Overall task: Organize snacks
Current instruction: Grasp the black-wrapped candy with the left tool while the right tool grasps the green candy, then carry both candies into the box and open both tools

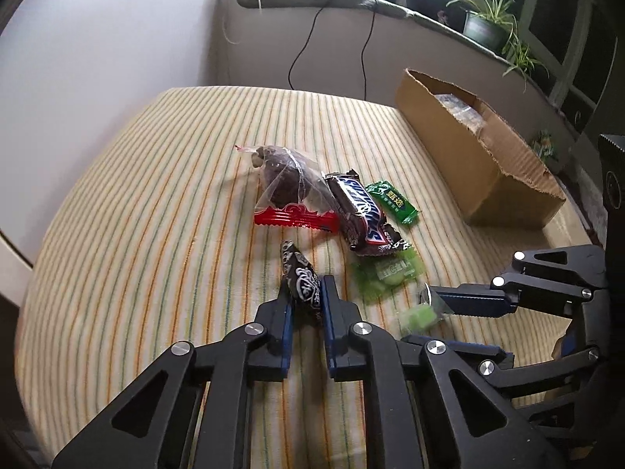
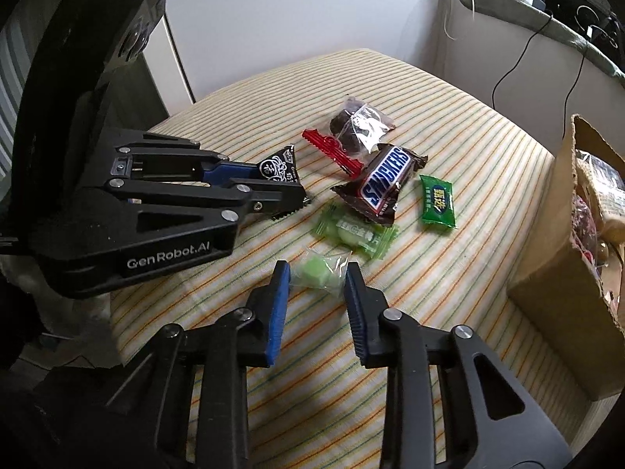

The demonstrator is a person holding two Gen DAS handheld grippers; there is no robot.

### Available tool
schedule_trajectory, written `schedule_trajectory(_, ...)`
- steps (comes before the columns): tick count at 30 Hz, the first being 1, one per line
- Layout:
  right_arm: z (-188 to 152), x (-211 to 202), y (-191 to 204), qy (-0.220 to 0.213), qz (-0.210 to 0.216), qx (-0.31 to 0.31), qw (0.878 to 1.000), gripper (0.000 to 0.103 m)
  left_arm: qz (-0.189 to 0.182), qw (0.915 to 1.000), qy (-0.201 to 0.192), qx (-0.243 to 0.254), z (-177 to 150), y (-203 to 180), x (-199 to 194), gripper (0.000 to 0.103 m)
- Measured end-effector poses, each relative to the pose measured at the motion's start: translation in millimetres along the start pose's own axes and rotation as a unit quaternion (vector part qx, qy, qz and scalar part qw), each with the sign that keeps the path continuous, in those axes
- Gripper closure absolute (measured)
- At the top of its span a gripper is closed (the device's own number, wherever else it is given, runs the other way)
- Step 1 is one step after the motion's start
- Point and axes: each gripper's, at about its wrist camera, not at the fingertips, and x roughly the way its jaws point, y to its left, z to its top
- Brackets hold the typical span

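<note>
My left gripper (image 1: pixel 306 297) is shut on a black-and-white snack packet (image 1: pixel 301 281), also seen in the right wrist view (image 2: pixel 279 170). My right gripper (image 2: pixel 317 277) is open around a small clear packet of green candy (image 2: pixel 322 271), also in the left wrist view (image 1: pixel 420 318); the jaws stand on either side of it, not closed. On the striped cloth lie a Snickers bar (image 2: pixel 384 181), a clear bag with dark cakes and a red strip (image 2: pixel 359 127), a dark green sachet (image 2: pixel 438 201) and a light green candy packet (image 2: pixel 357 234).
An open cardboard box (image 2: pixel 562 293) with packets inside stands at the right of the striped cloth (image 2: pixel 449 293); it shows in the left wrist view (image 1: pixel 468 164). A sill with cables and potted plants (image 1: pixel 488 19) runs behind. The cloth's edge drops off at the left.
</note>
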Motion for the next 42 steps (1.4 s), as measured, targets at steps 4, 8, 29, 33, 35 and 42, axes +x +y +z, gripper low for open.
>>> schedule_trajectory(4,-2.9,-3.6,-2.7,-0.002,0.001,0.005,1.000,0.077,-0.007,0.9998,-0.007,-0.015,-0.1,0.2,-3.5,0.094)
schedule_trajectory(8,-5.9,-13.9,-7.8,-0.011,0.007,0.016,1.000,0.077,-0.013,0.9996,-0.012,-0.023,1.0,-0.8,-7.4,0.094)
schedule_trajectory(29,-13.3,-90.1,-59.1,-0.080,-0.014,0.067,0.994,0.077,-0.047,0.9979,-0.044,-0.004,29.2,-39.6,-28.0,0.094)
schedule_trajectory(33,-14.7,-108.1,-81.8,-0.096,-0.029,0.083,0.991,0.077,-0.057,0.9971,-0.049,0.007,40.0,-55.8,-25.7,0.094)
schedule_trajectory(35,-16.6,-117.8,-94.0,-0.101,-0.037,0.089,0.990,0.077,-0.062,0.9966,-0.052,0.013,45.3,-63.7,-23.8,0.094)
schedule_trajectory(42,-22.4,-141.2,-133.9,-0.117,-0.062,0.117,0.984,0.077,-0.079,0.9950,-0.054,0.030,60.9,-92.0,-15.5,0.094)
